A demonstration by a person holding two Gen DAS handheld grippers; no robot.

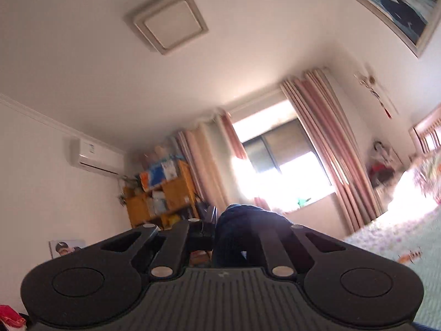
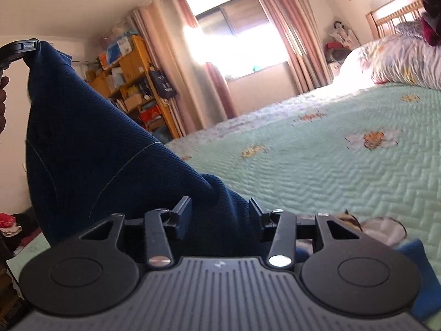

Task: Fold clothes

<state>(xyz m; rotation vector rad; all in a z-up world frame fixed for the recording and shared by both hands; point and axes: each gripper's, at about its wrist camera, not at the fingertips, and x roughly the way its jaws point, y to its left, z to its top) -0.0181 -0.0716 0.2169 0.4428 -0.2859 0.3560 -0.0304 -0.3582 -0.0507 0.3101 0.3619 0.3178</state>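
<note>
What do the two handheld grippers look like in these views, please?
Both the left gripper and the right gripper are matte black: a ribbed grey-black body, two round side discs, hinged link arms with silver rivets, and flat rectangular fingers. No cables or sleeves show.

Barely anything legible here. Small white lettering on the left gripper [image 2: 26, 46], top left of the right wrist view, too blurred to spell out. A faint embossed logo mark on the ribbed body of the right gripper [image 2: 220, 212], no letters; print on the shelf boxes [image 2: 118, 48] and the air conditioner [image 1: 95, 155] sticker unreadable.
</note>
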